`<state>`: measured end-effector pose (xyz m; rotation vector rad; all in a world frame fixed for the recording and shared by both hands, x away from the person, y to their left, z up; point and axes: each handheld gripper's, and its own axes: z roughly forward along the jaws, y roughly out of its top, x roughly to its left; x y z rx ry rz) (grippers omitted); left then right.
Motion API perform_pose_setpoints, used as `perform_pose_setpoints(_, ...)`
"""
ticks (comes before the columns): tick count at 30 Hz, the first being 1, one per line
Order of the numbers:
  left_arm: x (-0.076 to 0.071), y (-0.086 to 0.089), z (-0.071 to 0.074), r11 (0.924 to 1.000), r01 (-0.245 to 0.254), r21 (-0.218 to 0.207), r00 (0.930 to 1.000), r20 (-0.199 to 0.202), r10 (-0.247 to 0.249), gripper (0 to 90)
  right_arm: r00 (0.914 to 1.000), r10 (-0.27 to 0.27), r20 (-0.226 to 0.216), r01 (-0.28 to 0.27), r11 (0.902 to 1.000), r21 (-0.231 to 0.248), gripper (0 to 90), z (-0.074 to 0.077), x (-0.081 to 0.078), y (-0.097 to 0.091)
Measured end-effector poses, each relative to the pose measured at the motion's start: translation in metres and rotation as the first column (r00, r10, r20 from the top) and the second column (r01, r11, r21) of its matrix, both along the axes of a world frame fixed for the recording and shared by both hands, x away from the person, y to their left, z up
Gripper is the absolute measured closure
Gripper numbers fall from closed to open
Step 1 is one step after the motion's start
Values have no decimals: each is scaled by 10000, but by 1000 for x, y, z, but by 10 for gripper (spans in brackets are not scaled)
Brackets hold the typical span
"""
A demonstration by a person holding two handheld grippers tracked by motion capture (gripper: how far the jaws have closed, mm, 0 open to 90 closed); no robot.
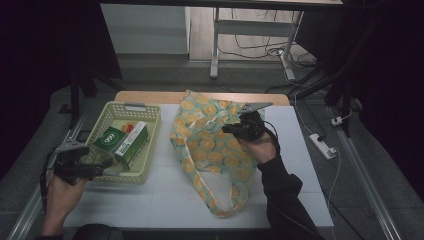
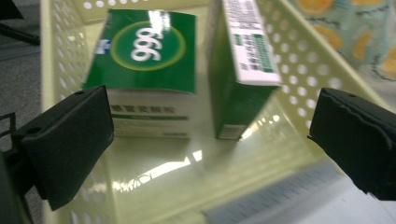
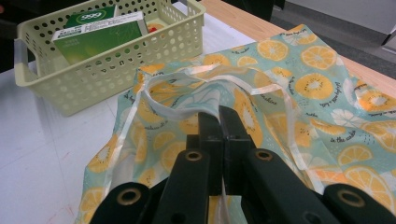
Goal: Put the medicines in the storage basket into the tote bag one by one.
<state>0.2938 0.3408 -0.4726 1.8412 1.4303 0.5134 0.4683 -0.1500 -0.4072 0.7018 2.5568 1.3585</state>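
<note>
A pale yellow perforated basket (image 1: 125,106) stands at the table's left and holds two green boxes. One box bears "999" (image 2: 144,51); the other, with a white label (image 2: 245,56), leans beside it. My left gripper (image 1: 106,165) is open at the basket's near edge, its jaws wide apart in front of the boxes (image 2: 210,140) and touching nothing. A tote bag with an orange-slice print (image 1: 210,150) lies mid-table. My right gripper (image 1: 229,129) hovers over it, shut on the bag's pale handle strap (image 3: 180,109), which runs in between the closed jaws (image 3: 219,115).
The basket (image 3: 116,70) sits just left of the bag (image 3: 303,93). A white mat covers the table, with a wooden edge (image 1: 150,96) at the back. A power strip (image 1: 322,145) and cables lie on the floor at right.
</note>
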Motion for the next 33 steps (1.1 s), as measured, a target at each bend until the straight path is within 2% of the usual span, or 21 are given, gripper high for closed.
perform_pose_setpoints(4, 14, 7, -2, 9999, 113, 23, 9998, -151, -113, 0, 10000, 2, -8, -2, 10000, -2, 895, 0, 0, 0)
perform_pose_setpoints(8, 28, 10, -3, 9993, 200, 303, 9987, -467, -185, 0, 10000, 14, -12, -14, 10000, -12, 894, 0, 0, 0)
perform_pose_setpoints(14, 45, 18, -9, 9998, 50, 209, 9965, -833, -32, 2, 10000, 60, 69, -60, 10000, -26, 895, 1, -2, 0)
perform_pose_setpoints(17, 52, 21, -9, 9997, 173, 158, 9947, -1015, -156, 4, 9999, 84, 75, -84, 10000, -17, 895, 2, -2, 1)
perform_pose_setpoints(22, 59, 18, -9, 9965, 589, 601, 9858, -1609, -486, 12, 10000, 45, 23, -45, 10000, -19, 895, 0, 0, -1)
perform_pose_setpoints(30, 73, 16, -4, 9936, 654, 918, 9707, -2367, -420, 23, 10000, 16, -58, -16, 10000, -48, 894, -2, 2, -1)
perform_pose_setpoints(33, 80, 15, -4, 9901, 854, 1111, 9610, -2716, -524, 28, 10000, 36, -47, -36, 10000, -40, 894, -1, 1, -1)
